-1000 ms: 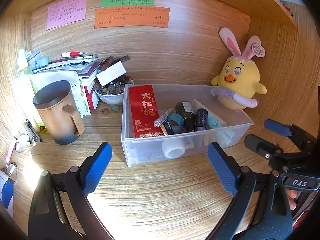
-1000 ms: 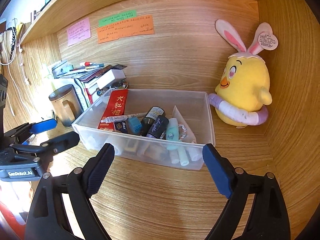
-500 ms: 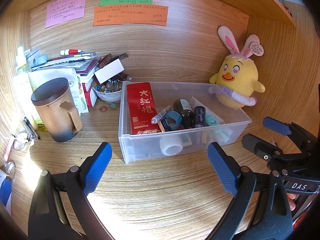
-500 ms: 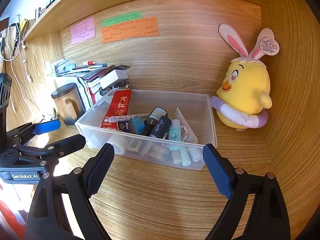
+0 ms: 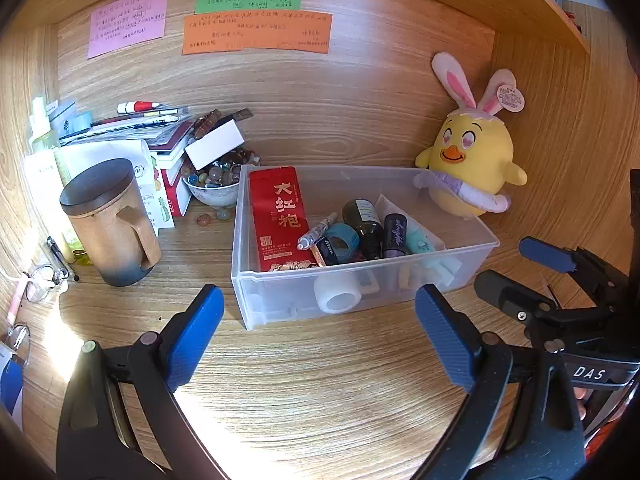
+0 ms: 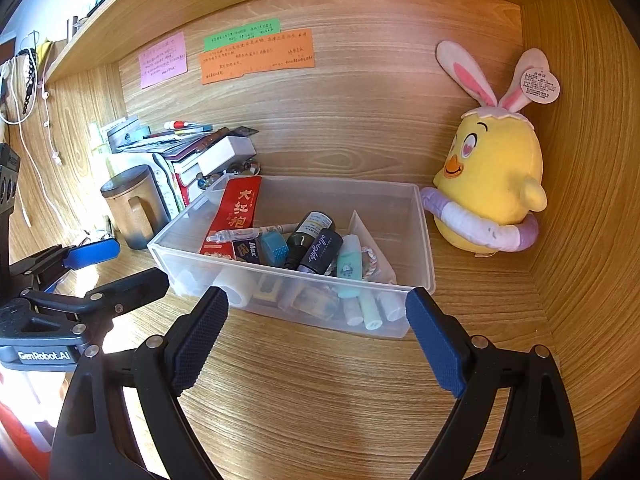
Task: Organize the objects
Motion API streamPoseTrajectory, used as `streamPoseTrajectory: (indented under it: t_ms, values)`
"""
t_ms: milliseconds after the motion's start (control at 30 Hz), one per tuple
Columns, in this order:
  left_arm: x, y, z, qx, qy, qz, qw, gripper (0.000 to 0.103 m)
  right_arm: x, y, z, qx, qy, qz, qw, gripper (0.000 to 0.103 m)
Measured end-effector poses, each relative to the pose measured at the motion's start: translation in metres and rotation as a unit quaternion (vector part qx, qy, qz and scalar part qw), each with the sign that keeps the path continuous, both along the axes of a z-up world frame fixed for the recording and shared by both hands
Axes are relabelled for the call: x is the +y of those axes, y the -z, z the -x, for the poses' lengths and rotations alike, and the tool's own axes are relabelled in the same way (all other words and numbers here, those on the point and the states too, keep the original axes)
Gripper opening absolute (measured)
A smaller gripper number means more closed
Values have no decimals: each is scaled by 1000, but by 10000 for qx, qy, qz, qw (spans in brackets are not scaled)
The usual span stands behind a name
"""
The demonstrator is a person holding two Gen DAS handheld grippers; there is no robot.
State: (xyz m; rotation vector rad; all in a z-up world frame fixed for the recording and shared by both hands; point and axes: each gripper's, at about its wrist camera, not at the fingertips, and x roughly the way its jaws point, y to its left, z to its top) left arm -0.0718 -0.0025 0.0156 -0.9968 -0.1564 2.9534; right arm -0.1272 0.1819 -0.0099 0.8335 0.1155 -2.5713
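A clear plastic bin is seen on the wooden desk, set toward the back wall and nearer the right-hand corner, where a yellow plush chick sits just beside the bin's far right corner. Inside the bin a red tea packet is laid along the left wall, with a dark bottle, a purple tube, a mint tube, a pen and a white roll crowded toward the front wall. Both claws are held back over the desk's front edge: the left gripper is spread wide with nothing between its pads, and the right gripper is likewise wide and empty. Small things are gathered in the bin already, while loose beads lie on the desk beside a bowl of stones at the back left, next to a lidded mug and a leaning stack of books; a sort that is largely finished would be fitted by this, and so would one with the left side yet to be dealt with. Whichever item is taken, a grip across its narrow side is to be preferred, with the pads kept clear of the bin's thin walls, since the round tubes look likely to roll and the bin looks light enough to be pushed along.
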Motion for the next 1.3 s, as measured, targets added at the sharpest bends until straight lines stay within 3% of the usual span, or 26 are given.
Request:
streamPoseTrajectory:
  t_ms: [1300]
  values:
    - [12,-2,-2,-110,275,-87,9995,98,4,3,2,-199,-3,162,9997,89]
